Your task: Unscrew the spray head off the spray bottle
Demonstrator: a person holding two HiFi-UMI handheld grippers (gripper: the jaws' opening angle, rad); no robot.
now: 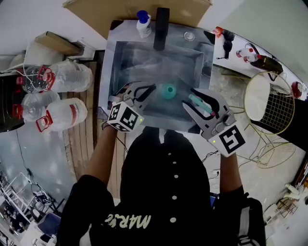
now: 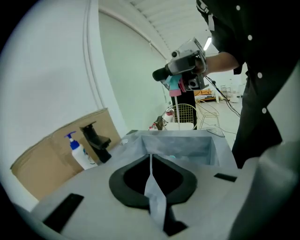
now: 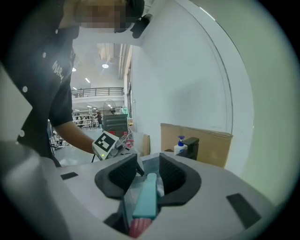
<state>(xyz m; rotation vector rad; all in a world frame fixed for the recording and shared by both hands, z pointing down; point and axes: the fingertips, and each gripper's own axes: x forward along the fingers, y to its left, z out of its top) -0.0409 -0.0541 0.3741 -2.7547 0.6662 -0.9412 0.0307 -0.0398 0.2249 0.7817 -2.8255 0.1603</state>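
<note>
Head view, person at a steel sink (image 1: 109, 72); both grippers held over the basin's near edge.

Right gripper (image 1: 190, 98): jaws partly closed and clamped on the spray head (image 1: 201, 104); in the right gripper view the teal spray head (image 3: 146, 199) lies lengthwise between the black pads of the right gripper (image 3: 149, 166), seated deep toward the jaw base, its pink end nearest the camera; nozzle end points outward past the tips.

Left gripper (image 1: 151, 89): jaws drawn together; in the left gripper view the tips of the left gripper (image 2: 150, 157) meet in a thin seam with nothing between them.

Spray bottle (image 1: 168, 90): in the basin, seen from above as a round teal shape; it sits between the two grippers, just beyond the left tips and nearer to them than to the right; touching neither; apart from the spray head. Whether it stands or leans I cannot tell.

Behind the basin: black faucet (image 1: 161, 29); white soap pump bottle (image 1: 143, 24) with a blue top just beside it; cardboard (image 1: 96, 12) at the wall. Clear water jugs (image 1: 65, 77) with red handles lie left of the sink.
</note>
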